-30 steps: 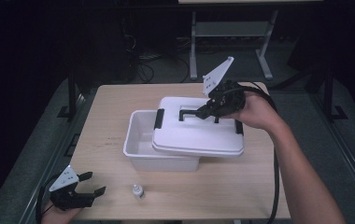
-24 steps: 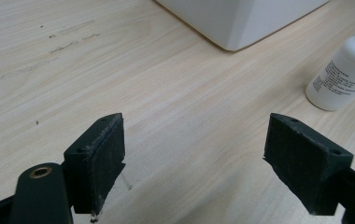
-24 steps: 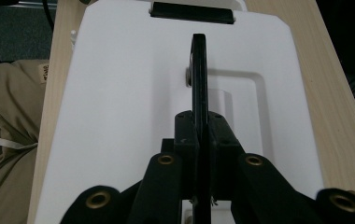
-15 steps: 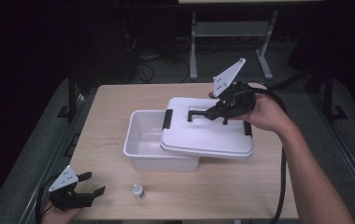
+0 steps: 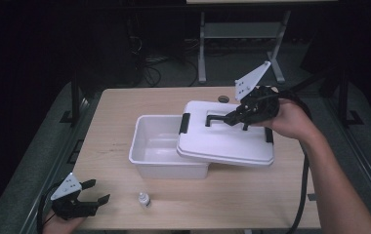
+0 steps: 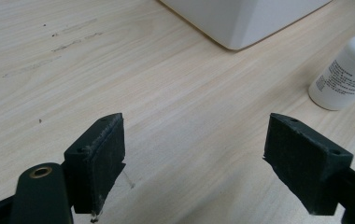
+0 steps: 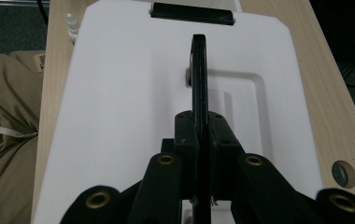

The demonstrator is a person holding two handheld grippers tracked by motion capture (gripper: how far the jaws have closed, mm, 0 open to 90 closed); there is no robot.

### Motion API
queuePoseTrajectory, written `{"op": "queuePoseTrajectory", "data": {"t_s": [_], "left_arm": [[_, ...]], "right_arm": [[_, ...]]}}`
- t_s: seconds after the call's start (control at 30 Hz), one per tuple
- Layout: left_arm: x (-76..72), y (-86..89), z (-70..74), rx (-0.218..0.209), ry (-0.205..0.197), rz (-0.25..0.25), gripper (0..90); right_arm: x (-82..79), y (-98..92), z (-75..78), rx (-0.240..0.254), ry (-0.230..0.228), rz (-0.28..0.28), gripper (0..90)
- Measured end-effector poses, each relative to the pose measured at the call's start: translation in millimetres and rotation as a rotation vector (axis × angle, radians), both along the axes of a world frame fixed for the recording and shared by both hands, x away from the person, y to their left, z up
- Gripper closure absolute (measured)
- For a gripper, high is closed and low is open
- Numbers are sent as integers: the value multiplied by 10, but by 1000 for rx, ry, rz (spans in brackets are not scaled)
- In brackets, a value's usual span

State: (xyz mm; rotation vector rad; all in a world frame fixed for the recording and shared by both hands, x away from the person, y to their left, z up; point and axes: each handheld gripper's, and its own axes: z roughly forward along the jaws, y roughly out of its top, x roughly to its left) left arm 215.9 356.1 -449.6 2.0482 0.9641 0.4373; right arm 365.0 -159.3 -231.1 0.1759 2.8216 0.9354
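One light wooden table [image 5: 125, 112], white plastic box [image 5: 156, 146] open at its left, white lid [image 5: 222, 141] lying askew over its right end, long axis left-right, right gripper [image 5: 225, 118] clamped on the lid's black handle [image 7: 199, 65], left gripper [image 5: 93, 191] jaws apart at the near-left corner, small white bottle [image 5: 144, 199] just beside it.

At the centre right of the frame, the right gripper [image 5: 228, 118] grips the black handle [image 5: 214, 118] of the white lid [image 5: 222, 144], which partly covers the white box [image 5: 152, 148]. At lower left, the left gripper [image 5: 95, 192] rests open near a small bottle [image 5: 144, 199].
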Motion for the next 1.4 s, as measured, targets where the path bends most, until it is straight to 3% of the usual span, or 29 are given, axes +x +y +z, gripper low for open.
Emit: {"op": "queuePoseTrajectory", "data": {"t_s": [1.4], "left_arm": [[7, -6, 8, 8, -7, 2, 206]], "right_arm": [[-143, -623, -148, 7, 14, -88, 839]]}}
